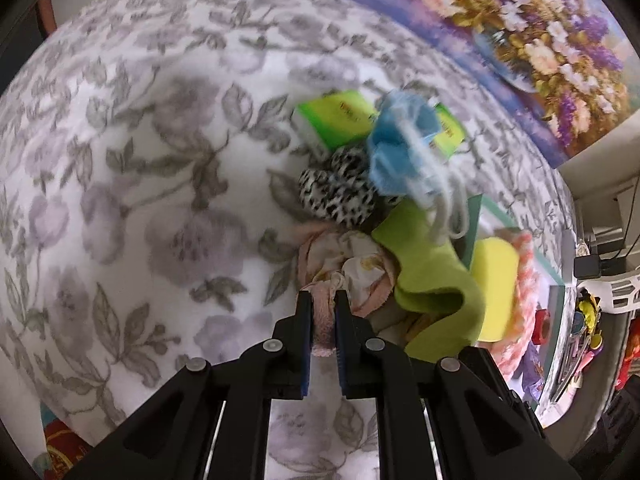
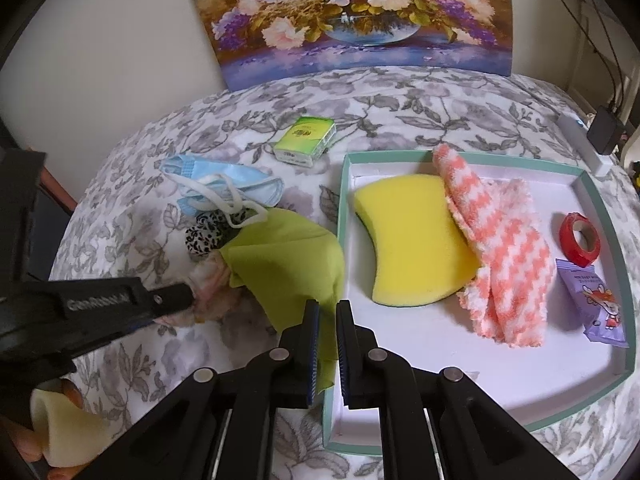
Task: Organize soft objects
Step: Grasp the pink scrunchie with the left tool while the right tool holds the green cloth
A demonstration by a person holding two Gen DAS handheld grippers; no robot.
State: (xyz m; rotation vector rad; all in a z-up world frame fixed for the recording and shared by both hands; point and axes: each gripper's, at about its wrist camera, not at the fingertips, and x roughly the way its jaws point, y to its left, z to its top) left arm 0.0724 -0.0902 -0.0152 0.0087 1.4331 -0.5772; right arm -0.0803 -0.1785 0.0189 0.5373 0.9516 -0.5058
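A pink floral fabric piece (image 1: 360, 268) lies bunched on the flowered bedspread (image 1: 140, 184), and my left gripper (image 1: 323, 296) is shut on its near edge. The right wrist view shows that gripper (image 2: 188, 296) from the side, pinching the same fabric (image 2: 208, 284). My right gripper (image 2: 328, 306) is shut on the near corner of a lime-green cloth (image 2: 288, 264), which shows between its fingers. A black-and-white spotted scrunchie (image 2: 208, 232) and a blue face mask (image 2: 224, 184) lie just beyond, partly tangled with the cloth. A yellow sponge (image 2: 412, 240) and a pink-and-white fuzzy cloth (image 2: 504, 256) rest in the teal-rimmed tray (image 2: 600, 184).
A green tissue pack (image 2: 306, 140) lies behind the pile. The tray also holds a red tape roll (image 2: 580, 240) and a purple packet (image 2: 596, 304). A flower painting (image 2: 352, 16) leans on the wall. Cables and a charger (image 2: 608, 128) sit at the far right.
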